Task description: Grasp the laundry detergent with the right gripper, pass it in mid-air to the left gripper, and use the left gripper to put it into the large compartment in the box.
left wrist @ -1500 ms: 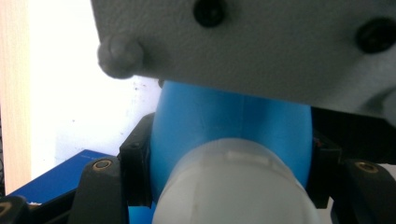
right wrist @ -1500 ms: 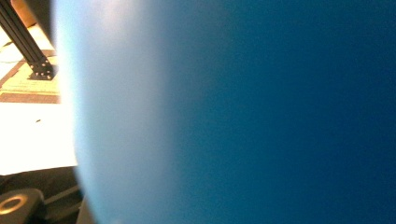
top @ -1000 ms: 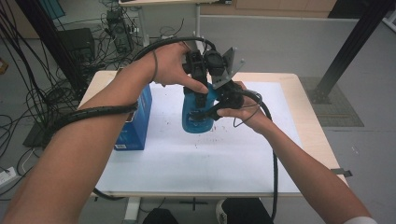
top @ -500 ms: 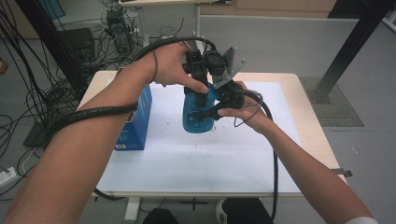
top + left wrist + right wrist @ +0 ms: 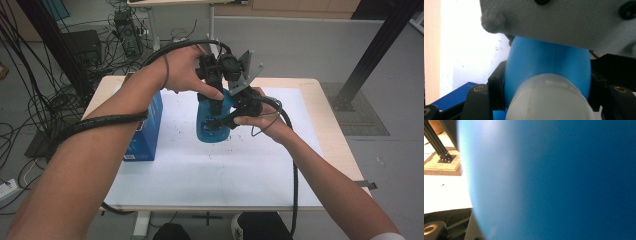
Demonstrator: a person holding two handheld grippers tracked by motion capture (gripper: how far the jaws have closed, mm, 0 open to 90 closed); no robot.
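A dark blue box (image 5: 145,131) stands on the white sheet (image 5: 220,170) that covers the counter (image 5: 327,115), at the left side, partly behind the person's left forearm. A black cable wraps that forearm.

Just to the right of the box, near the middle of the counter, a blue bottle (image 5: 212,122) with a white cap is held between both hands. It looks upright or slightly tilted, and whether its base touches the sheet cannot be told.

The left gripper (image 5: 214,80) comes in over the top of the bottle, with a grey plate behind it. In the left gripper view its two black fingers (image 5: 496,92) sit against either side of the bottle's blue shoulder (image 5: 546,67), just behind the white cap (image 5: 549,100), so they are clamped around the bottle near its top. The grey underside of the other gripper's plate fills the upper part of that view.

The right gripper (image 5: 235,112) meets the bottle from the right, lower down on its body, with the right hand (image 5: 257,117) wrapped around it. In the right gripper view the blue bottle wall (image 5: 554,180) is pressed very close to the camera and blurred; the fingers are mostly hidden, so whether they are closed on the bottle cannot be told.

At the far right, the pale wooden edge of the counter lies bare beyond the sheet.
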